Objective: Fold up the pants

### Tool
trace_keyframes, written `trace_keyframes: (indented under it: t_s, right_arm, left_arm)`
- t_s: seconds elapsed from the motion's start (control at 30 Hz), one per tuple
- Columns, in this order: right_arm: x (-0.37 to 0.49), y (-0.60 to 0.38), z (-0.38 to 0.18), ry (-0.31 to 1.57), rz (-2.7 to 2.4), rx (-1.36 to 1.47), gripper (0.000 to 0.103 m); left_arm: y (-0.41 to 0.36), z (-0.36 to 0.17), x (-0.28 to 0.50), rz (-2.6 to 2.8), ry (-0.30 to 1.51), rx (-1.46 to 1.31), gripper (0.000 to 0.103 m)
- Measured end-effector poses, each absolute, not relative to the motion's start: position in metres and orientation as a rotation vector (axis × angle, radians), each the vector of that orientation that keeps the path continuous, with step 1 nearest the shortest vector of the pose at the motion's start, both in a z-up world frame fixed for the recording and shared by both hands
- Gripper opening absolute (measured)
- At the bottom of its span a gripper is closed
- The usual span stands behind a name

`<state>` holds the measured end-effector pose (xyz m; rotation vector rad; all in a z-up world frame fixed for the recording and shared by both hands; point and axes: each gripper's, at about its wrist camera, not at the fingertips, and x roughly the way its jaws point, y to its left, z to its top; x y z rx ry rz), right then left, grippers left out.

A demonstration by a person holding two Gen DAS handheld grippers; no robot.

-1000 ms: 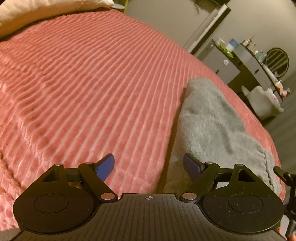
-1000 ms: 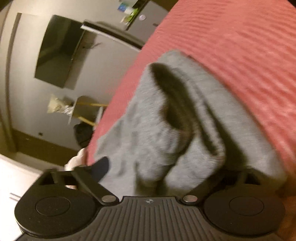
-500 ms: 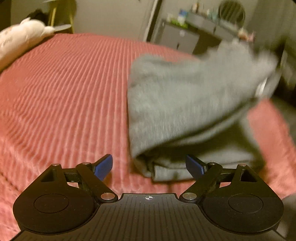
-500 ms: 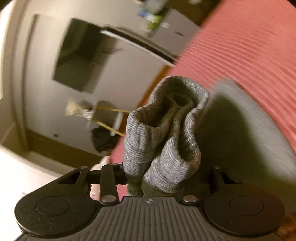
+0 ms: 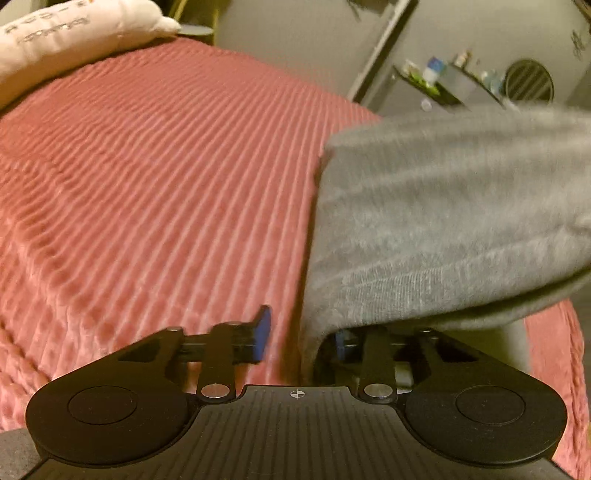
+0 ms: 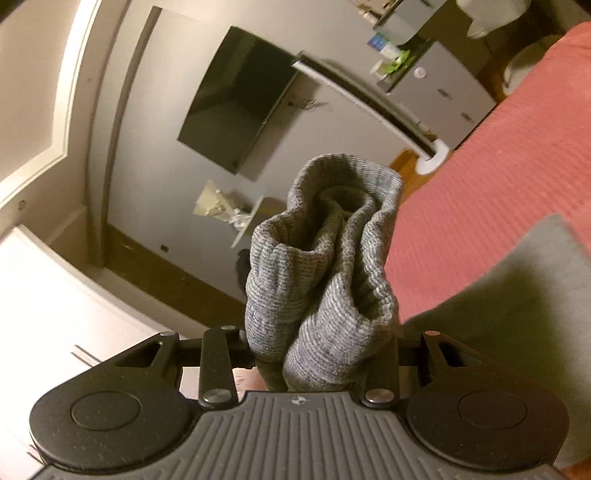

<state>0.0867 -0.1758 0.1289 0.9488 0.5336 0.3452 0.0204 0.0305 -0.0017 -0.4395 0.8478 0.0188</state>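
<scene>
Grey pants (image 5: 443, 221) hang lifted over the pink ribbed bedspread (image 5: 147, 184), blurred, filling the right of the left wrist view. My left gripper (image 5: 301, 332) is closing around their lower left edge. The fabric lies against the right blue pad, while a strip of bedspread still shows between the cloth and the left blue pad (image 5: 263, 328). In the right wrist view my right gripper (image 6: 321, 350) is shut on the bunched ribbed cuffs of the pants (image 6: 325, 266), which stand up between the fingers. The rest of the pants trails off to the right (image 6: 517, 288) above the bedspread (image 6: 498, 166).
A cream pillow (image 5: 66, 33) lies at the bed's far left corner. Beyond the bed stand a grey dresser (image 6: 443, 85) with small items on top and a wall-mounted TV (image 6: 236, 99). A round mirror (image 5: 528, 79) is at the far right.
The right gripper closed on the cuffs and rose, lifting the pants off the bed. The left jaws narrowed around the pants' edge, and the fabric now hangs closer over them.
</scene>
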Motion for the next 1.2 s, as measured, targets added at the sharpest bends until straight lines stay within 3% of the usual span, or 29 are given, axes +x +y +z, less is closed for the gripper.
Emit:
trace_keyframes:
  t_s: [0.5,0.63,0.7,0.73,0.77,0.8,0.97,1.2]
  right_arm:
    - [0.048,-0.225,0.03,0.702,0.106,0.802,0.041]
    - [0.048,-0.238,0.002,0.84,0.032,0.787,0.051]
    - [0.034,-0.247,0.006,0.803,0.017,0.831,0.07]
    - [0.027,-0.252,0.012,0.774,-0.013,0.826,0.074]
    - [0.018,-0.256,0.02,0.735,-0.047,0.809,0.088]
    - [0.009,-0.261,0.027,0.684,-0.085,0.782,0.092]
    - [0.006,-0.251,0.051,0.638,-0.073,0.636,0.092]
    - [0.047,-0.189,0.026,0.765,-0.066,0.293,0.094]
  left_arm:
    - [0.024,-0.007,0.026,0.027,0.922,-0.412,0.035]
    - [0.03,-0.006,0.016,0.045,0.975,-0.402,0.056]
    - [0.04,-0.001,0.007,0.075,0.97,-0.397,0.06]
    - [0.043,0.003,0.001,0.099,0.962,-0.387,0.061]
    - [0.045,0.007,-0.004,0.113,0.947,-0.374,0.059]
    - [0.044,0.013,-0.008,0.139,0.917,-0.351,0.059]
    - [0.014,0.041,0.008,0.089,0.797,-0.268,0.075]
    - [-0.029,0.01,0.057,-0.013,0.913,-0.194,0.075]
